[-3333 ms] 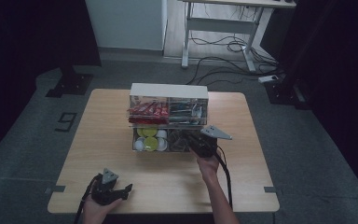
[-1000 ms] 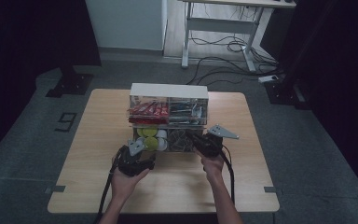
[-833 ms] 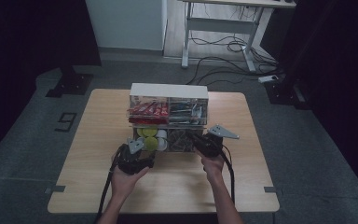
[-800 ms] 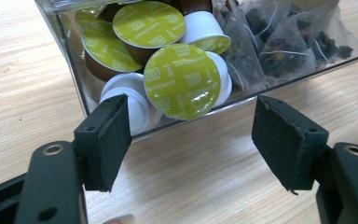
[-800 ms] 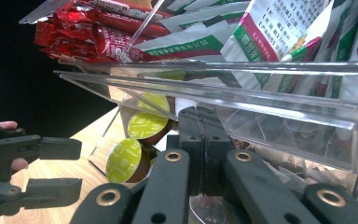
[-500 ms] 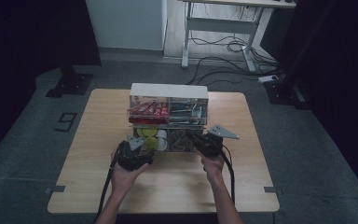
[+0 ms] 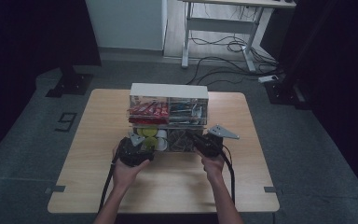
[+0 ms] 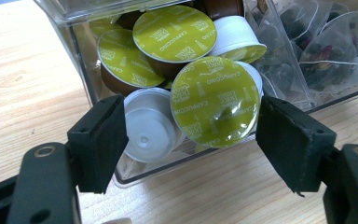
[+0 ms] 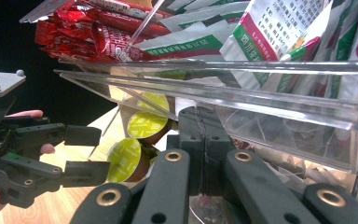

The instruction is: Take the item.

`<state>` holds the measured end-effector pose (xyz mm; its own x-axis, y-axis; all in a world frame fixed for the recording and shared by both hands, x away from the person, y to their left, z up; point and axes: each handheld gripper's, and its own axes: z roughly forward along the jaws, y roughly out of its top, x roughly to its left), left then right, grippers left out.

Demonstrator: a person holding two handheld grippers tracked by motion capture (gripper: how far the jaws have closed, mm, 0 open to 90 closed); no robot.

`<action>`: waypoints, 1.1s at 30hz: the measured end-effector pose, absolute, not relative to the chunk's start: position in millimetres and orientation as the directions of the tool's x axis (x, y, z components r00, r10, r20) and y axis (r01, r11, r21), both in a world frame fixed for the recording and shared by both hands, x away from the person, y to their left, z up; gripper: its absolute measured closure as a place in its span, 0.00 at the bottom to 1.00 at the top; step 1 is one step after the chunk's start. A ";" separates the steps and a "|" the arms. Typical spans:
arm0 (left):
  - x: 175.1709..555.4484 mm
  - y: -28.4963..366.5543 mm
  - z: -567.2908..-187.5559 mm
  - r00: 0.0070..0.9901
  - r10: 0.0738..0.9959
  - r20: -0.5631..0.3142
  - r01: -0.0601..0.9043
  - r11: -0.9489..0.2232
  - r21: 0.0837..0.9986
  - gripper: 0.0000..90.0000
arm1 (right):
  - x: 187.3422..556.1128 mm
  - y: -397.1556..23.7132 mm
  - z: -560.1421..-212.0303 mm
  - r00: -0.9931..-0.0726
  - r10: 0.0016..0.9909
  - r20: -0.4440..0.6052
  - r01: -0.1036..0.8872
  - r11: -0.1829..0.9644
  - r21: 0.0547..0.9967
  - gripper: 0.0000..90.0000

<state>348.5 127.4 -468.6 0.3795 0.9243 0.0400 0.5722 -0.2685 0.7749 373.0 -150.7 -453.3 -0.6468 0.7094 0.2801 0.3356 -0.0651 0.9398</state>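
Clear plastic makes up the organizer box (image 7: 168, 117), which stands in the middle of the wooden tabletop (image 7: 98, 121). It has an upper level and a lower level, each split into two parts. The lower left part is a drawer (image 8: 98, 100) pulled out toward the person, and the coffee pods are in it.

In the left gripper view I can count about six pods, but some lie under others, so the true number is hard to tell. Three show green lids with small writing. The closest green pod (image 8: 214, 102) leans at the front wall of the drawer, just beside a white pod (image 8: 149, 123) that shows its bottom. Another white pod (image 8: 235, 39) lies behind them.

The left gripper (image 8: 191, 135) has its jaws apart, and they have just been opening. The green pod and the white pod sit between the jaws, but the pads do not press on them.

The right gripper (image 9: 200, 154) has its two jaws shut tight together, with nothing between them that I can see. It is at the front of the lower right part, where see-through tea bags (image 8: 326, 51) are piled. They overlap too much to count.

Up above, red packets (image 9: 84, 32) fill the upper left part and white and green packets (image 9: 279, 32) fill the upper right. The shiny plastic walls blur their edges, and the top of the right gripper view cuts them off.
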 end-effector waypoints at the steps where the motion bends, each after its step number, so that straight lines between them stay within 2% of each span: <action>1: 349.2 127.2 -468.8 0.379 0.924 0.041 0.571 -0.268 0.776 0.28 | 373.1 -150.9 -453.4 -0.646 0.710 0.281 0.336 -0.066 0.939 0.99; 11: 357.0 119.4 -469.2 0.387 0.919 0.071 0.564 -0.297 0.771 0.22 | 373.1 -151.4 -453.4 -0.644 0.712 0.280 0.336 -0.065 0.940 0.99; 24: 366.7 106.1 -477.7 0.390 0.915 0.105 0.565 -0.328 0.757 0.22 | 373.0 -152.0 -453.2 -0.644 0.712 0.279 0.336 -0.064 0.940 0.99; 28: 367.3 103.4 -479.5 0.386 0.915 0.119 0.560 -0.335 0.758 0.25 | 373.1 -152.3 -453.3 -0.645 0.711 0.280 0.336 -0.065 0.940 0.99; 33: 367.3 101.8 -479.9 0.376 0.919 0.121 0.562 -0.329 0.759 0.34 | 372.9 -152.8 -453.4 -0.644 0.712 0.281 0.337 -0.066 0.939 0.99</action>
